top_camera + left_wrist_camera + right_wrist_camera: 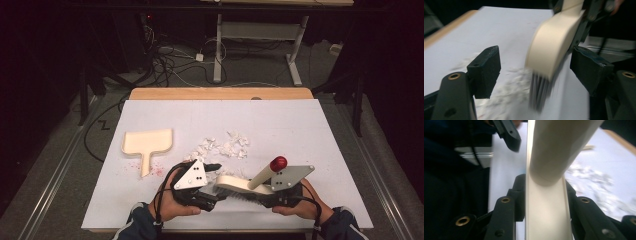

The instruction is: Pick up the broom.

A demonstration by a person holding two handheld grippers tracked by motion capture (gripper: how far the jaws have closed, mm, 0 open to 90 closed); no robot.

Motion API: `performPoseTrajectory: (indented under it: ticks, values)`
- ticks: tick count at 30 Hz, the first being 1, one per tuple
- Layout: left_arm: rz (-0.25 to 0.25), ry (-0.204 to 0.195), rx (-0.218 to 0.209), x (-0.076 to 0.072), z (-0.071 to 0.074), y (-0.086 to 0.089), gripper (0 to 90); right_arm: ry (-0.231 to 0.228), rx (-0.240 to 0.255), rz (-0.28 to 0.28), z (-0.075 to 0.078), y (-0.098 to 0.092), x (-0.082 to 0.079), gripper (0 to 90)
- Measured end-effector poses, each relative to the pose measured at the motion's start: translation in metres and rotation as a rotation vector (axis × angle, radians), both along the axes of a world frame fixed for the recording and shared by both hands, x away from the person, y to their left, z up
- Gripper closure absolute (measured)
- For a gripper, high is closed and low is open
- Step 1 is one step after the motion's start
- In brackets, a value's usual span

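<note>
The right gripper (545, 202) has its jaws clamped on the cream body of a hand brush (239, 183), one jaw pressed to each side, just below where the handle joins. The brush handle rises at a slant and ends in a red knob (278, 162). The left gripper (536, 65) has its jaws wide apart, one on either side of the brush's far end, touching nothing; the dark bristles (539, 93) hang between them, blurred, over the white table cover (280, 120). Just beyond the brush lies a scatter of white scraps (225, 146). Farther left of the brush, a cream dustpan (147, 145) lies flat, its handle toward the person, well apart from both grippers.
</note>
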State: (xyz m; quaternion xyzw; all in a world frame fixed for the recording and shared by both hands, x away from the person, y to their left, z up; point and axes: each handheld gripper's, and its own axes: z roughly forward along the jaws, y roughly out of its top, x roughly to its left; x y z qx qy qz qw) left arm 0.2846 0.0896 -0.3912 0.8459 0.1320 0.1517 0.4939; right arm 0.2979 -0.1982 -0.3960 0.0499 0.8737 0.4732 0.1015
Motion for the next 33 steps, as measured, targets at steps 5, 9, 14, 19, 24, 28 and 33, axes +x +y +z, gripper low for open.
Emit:
performPoseTrajectory:
  ticks: [5,9,14,19,24,28,33]
  values:
    - [0.135,-0.123,0.105,-0.007,-0.002,0.019,15.8,0.007,0.015,-0.099,0.007,-0.010,0.005,67.9]
    - [0.192,-0.148,0.141,-0.011,-0.010,0.031,15.8,0.002,0.020,-0.153,0.012,-0.017,0.007,67.9]
    - [0.263,-0.173,0.189,-0.017,-0.024,0.051,15.7,-0.011,0.034,-0.222,0.020,-0.027,0.010,67.9]
    - [0.317,-0.152,0.194,-0.025,-0.037,0.072,15.8,0.001,0.047,-0.280,0.026,-0.038,0.015,67.9]
    - [0.375,-0.145,0.232,-0.033,-0.051,0.087,15.7,0.014,0.060,-0.330,0.029,-0.045,0.018,68.0]
    - [0.425,-0.119,0.221,-0.040,-0.059,0.102,15.7,-0.004,0.039,-0.389,0.030,-0.055,0.024,68.0]
    - [0.469,-0.068,0.213,-0.042,-0.072,0.118,15.7,-0.006,0.032,-0.482,0.031,-0.070,0.036,68.0]
